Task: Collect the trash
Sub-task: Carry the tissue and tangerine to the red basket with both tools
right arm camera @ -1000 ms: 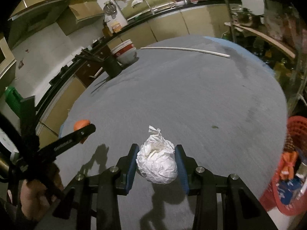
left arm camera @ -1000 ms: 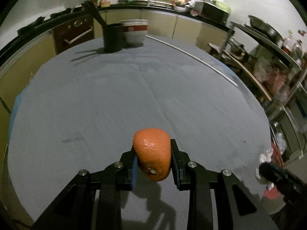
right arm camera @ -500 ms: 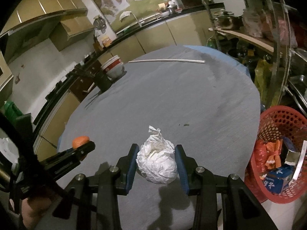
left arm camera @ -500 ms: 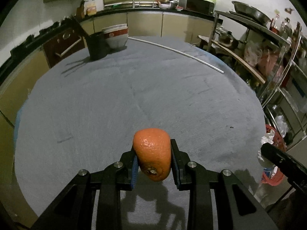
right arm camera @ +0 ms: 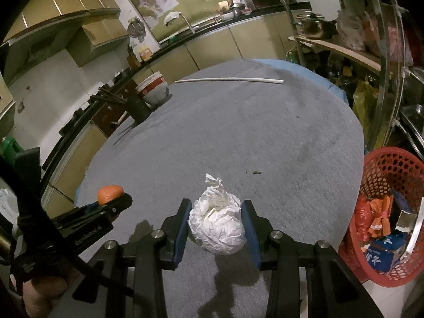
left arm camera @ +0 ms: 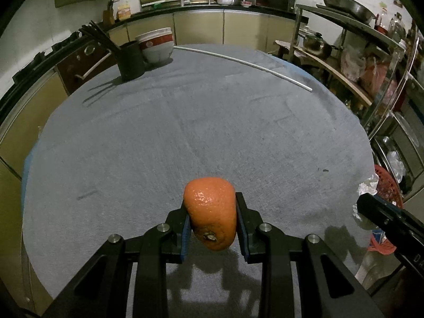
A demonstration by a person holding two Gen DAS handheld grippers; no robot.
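My left gripper (left arm camera: 214,221) is shut on an orange (left arm camera: 210,212), held above the near part of the grey-covered table (left arm camera: 185,122). My right gripper (right arm camera: 216,225) is shut on a crumpled white paper ball (right arm camera: 217,224), also over the near table edge. In the right wrist view the left gripper (right arm camera: 116,202) and its orange (right arm camera: 109,192) show at the left. In the left wrist view the right gripper's black finger (left arm camera: 384,212) and a bit of white paper (left arm camera: 367,185) show at the right edge. A red mesh basket (right arm camera: 384,175) with trash inside stands on the floor at the right.
At the table's far side stand a black holder with chopsticks (left arm camera: 129,61), stacked bowls (left arm camera: 156,45) and a long white rod (left arm camera: 238,61). A small dark crumb (right arm camera: 255,172) lies on the cloth. Metal shelves (right arm camera: 344,47) with pots and bags stand right of the table.
Both grippers have shifted toward the right side of the table, keeping their loads. The red basket has come further into the right wrist view.
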